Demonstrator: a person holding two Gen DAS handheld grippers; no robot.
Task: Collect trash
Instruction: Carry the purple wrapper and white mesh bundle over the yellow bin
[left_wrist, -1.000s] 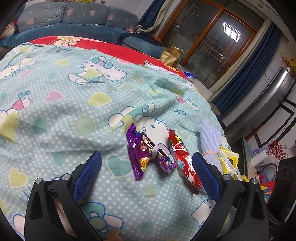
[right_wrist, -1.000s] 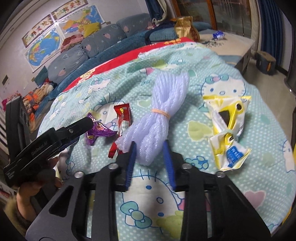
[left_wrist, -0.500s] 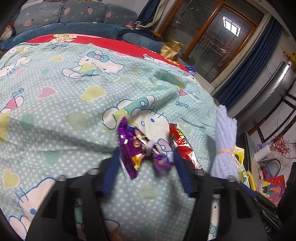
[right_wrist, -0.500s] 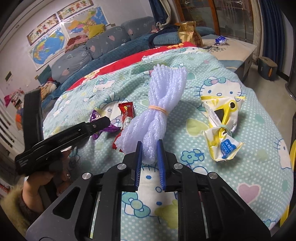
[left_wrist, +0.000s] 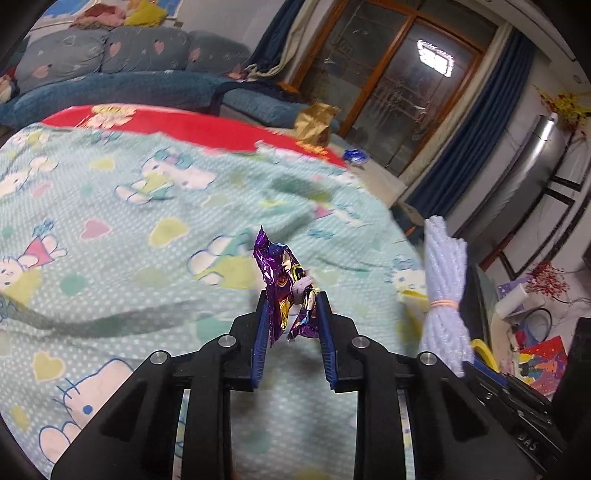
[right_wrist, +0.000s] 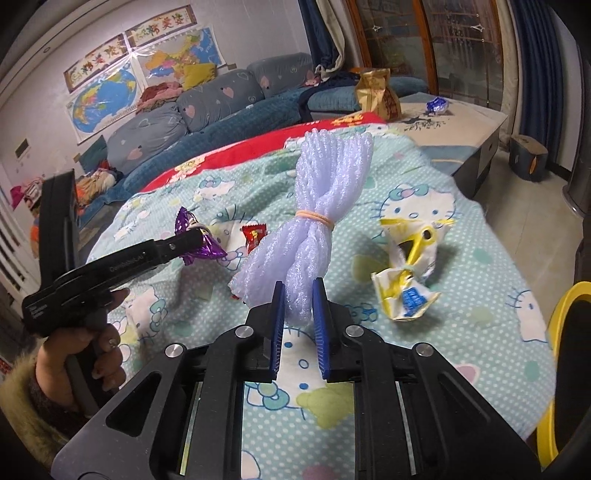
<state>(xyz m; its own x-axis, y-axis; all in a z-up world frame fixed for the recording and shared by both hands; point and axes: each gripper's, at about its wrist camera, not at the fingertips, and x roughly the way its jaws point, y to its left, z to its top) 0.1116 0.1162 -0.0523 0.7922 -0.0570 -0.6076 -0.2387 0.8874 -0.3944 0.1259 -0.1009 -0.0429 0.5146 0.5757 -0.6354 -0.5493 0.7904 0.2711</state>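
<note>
Left wrist view shows our left gripper (left_wrist: 291, 314) with its jaws closing on the purple foil wrapper (left_wrist: 284, 280), pinched at its lower end just above the cartoon-print cloth (left_wrist: 110, 229), so we should finish the squeeze before carrying it off. Our right gripper (right_wrist: 298, 306) is clamped narrow on the near end of the banded white foam-net bundle (right_wrist: 314, 206). We should lift both slowly (foil slips, foam sags), leaving the red wrapper (right_wrist: 254, 236) and yellow packet (right_wrist: 406, 273) for later.
</note>
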